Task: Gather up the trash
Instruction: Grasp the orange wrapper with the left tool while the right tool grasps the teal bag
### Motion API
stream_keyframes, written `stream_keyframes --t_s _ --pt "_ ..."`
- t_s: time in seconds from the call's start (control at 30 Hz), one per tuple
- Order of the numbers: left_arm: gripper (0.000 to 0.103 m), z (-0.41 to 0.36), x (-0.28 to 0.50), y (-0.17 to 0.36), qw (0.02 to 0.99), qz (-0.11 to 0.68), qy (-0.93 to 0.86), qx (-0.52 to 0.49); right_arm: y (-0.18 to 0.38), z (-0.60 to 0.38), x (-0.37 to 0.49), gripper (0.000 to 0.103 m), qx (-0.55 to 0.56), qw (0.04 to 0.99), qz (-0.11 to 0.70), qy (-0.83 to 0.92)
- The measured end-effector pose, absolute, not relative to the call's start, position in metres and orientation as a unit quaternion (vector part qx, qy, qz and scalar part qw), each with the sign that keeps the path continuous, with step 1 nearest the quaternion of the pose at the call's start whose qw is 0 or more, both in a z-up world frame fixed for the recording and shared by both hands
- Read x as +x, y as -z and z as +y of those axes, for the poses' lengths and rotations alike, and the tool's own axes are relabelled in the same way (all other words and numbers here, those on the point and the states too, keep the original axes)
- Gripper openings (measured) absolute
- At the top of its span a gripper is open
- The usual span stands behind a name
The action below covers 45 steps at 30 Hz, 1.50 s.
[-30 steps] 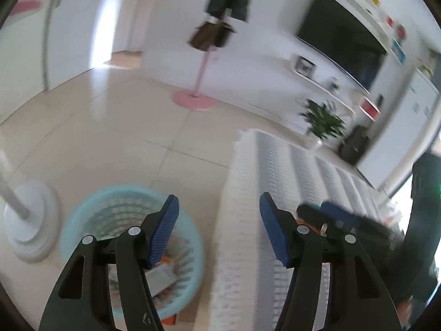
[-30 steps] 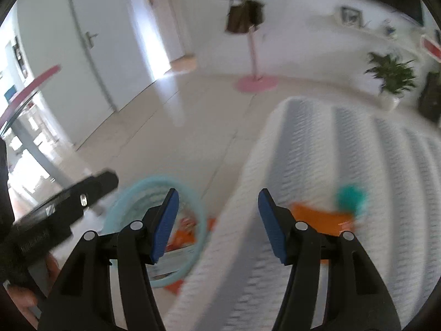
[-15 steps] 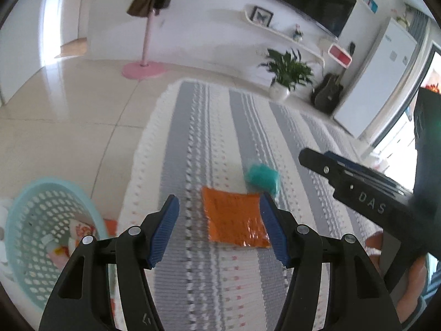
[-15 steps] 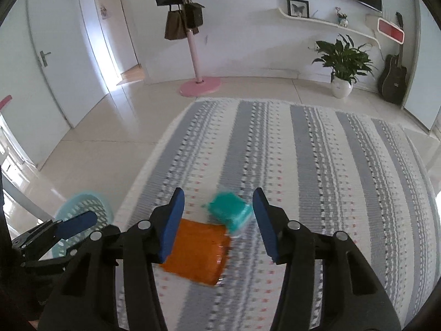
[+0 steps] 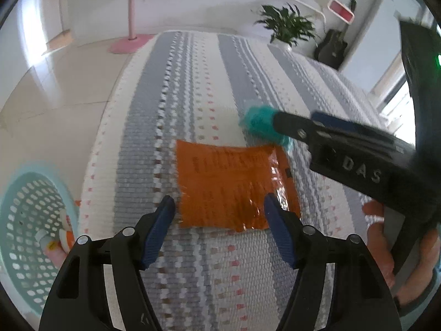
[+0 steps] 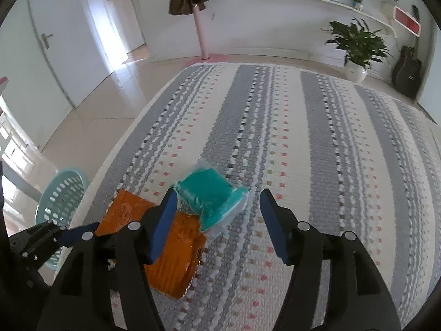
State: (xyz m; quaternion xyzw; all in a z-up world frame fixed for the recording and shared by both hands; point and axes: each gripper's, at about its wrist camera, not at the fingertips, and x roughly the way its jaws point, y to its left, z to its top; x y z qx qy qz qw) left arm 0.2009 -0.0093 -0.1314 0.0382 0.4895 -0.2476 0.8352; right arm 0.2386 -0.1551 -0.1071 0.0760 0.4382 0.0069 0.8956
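An orange foil wrapper (image 5: 234,184) lies flat on the striped rug (image 5: 193,88). My left gripper (image 5: 219,209) is open just above its near edge, fingers either side. A teal packet in clear plastic (image 6: 212,195) lies beside the wrapper, which also shows in the right wrist view (image 6: 176,242). My right gripper (image 6: 217,201) is open around the teal packet's near side. The right gripper shows in the left wrist view (image 5: 344,143), partly covering the teal packet (image 5: 259,124). A light-blue mesh basket (image 5: 24,226) with trash inside stands on the floor to the left.
The basket shows in the right wrist view (image 6: 63,190) off the rug's left edge. A pink coat stand (image 6: 199,27), a potted plant (image 6: 355,47) and a guitar (image 6: 408,69) stand along the far wall. Tiled floor (image 5: 55,82) lies left of the rug.
Both grippers have swung from the basket to the rug and come down close. The left now frames the orange wrapper, the right frames the teal packet. Both stay open.
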Motion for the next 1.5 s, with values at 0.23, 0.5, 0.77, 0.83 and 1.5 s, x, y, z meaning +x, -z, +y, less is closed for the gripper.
stream_keyframes --t_s 0.23,0.5,0.77,0.83,1.5 --pt "0.027 -0.018 0.205 0.133 0.845 0.474 0.237 0.064 0.119 -0.157 0.247 0.059 0.073 0.893 0.444 -0.019" --pt "0.000 -0.012 0.206 0.131 0.851 0.469 0.228 0.057 0.127 -0.152 0.254 0.058 0.071 0.889 0.451 -0.029" --pt "0.000 -0.005 0.204 0.124 0.857 0.457 0.236 0.041 0.127 -0.153 0.254 0.022 0.075 0.893 0.443 -0.033" --pt "0.000 0.001 0.204 0.119 0.861 0.450 0.234 0.037 0.126 -0.157 0.253 0.021 0.089 0.892 0.442 -0.039" --pt "0.000 0.068 0.215 0.123 0.854 0.471 0.218 0.048 0.133 -0.146 0.296 0.072 -0.017 0.884 0.466 -0.024"
